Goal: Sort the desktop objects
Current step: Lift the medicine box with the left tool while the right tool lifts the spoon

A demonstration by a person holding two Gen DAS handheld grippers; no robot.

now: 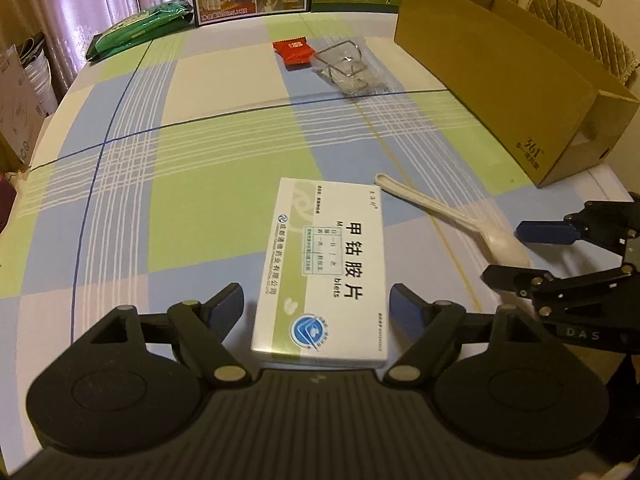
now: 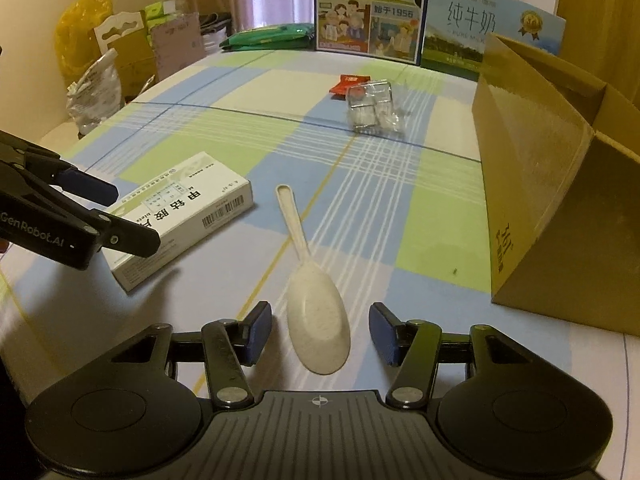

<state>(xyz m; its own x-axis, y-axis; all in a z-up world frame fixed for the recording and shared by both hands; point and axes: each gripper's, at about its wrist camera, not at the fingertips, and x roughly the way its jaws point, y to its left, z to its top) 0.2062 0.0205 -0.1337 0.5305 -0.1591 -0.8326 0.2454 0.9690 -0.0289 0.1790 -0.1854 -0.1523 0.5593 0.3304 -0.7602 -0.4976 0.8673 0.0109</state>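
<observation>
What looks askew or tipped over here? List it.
The clear plastic container lies on its side beside the red packet, its opening facing sideways. The medicine box and spoon lie flat; nothing looks spilled.

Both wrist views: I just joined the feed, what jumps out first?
A white-and-green cardboard medicine box lies flat between the open fingers of the left tool, and a cream plastic spoon lies bowl-first between the open fingers of the right tool. A big open brown cardboard carton stands on the right of the checked tablecloth.
</observation>
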